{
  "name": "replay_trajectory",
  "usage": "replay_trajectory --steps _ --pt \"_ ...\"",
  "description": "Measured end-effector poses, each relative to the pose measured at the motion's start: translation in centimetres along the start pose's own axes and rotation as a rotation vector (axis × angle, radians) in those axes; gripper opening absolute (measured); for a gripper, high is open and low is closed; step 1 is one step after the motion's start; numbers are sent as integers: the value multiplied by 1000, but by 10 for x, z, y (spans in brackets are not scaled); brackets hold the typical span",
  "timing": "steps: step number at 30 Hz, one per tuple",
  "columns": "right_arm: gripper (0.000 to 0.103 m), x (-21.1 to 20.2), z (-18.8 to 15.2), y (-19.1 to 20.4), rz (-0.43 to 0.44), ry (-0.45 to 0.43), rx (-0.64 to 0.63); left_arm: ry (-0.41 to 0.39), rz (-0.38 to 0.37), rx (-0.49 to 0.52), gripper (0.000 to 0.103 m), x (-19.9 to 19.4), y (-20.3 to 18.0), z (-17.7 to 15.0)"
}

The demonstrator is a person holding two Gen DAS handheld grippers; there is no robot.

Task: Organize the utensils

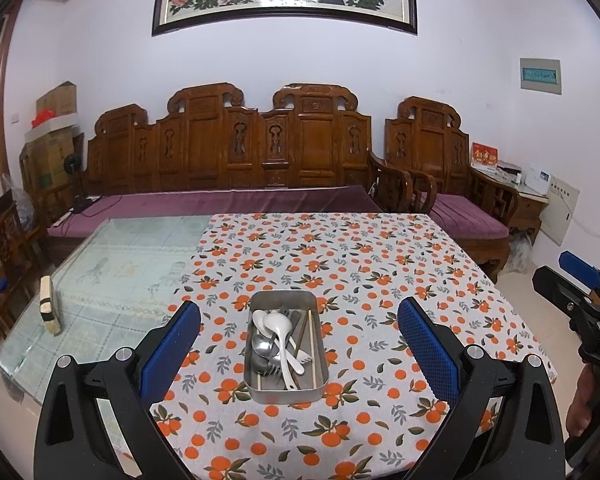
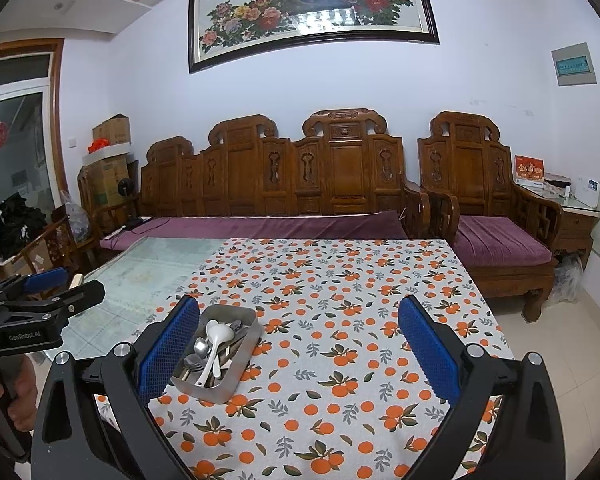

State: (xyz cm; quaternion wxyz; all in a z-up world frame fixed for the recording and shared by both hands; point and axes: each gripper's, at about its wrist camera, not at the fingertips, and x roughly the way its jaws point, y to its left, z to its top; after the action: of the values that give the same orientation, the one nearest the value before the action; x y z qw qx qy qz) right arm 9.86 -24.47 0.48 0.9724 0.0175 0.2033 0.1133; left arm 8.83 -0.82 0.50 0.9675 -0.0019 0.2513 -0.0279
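A rectangular metal tray (image 1: 318,391) rests on the orange-print tablecloth (image 1: 360,264). Inside it lie a white ceramic spoon (image 1: 282,334), metal spoons (image 1: 262,346), forks and a pair of chopsticks (image 1: 311,344). My left gripper (image 1: 300,350) hovers over the near side of the tray, open and holding nothing, its blue pads to either side. In the right wrist view the same tray (image 2: 244,354) sits beside the left pad of my right gripper (image 2: 300,352), which is open too and holds nothing. The white spoon (image 2: 214,346) lies on top of the pile.
Bare glass tabletop (image 1: 112,264) extends left of the cloth, with a small block (image 1: 51,310) standing near its left edge. A carved wooden bench (image 1: 236,152) and armchair (image 1: 440,152) with purple cushions stand behind the table. A person's hand (image 2: 20,396) holds the left gripper's handle.
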Motion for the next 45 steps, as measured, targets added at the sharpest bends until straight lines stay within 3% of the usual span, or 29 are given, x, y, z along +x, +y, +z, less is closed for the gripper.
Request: replay_trajectory --steps 45 --pt "100 -1 1 -2 2 -1 2 1 0 -5 95 -2 2 0"
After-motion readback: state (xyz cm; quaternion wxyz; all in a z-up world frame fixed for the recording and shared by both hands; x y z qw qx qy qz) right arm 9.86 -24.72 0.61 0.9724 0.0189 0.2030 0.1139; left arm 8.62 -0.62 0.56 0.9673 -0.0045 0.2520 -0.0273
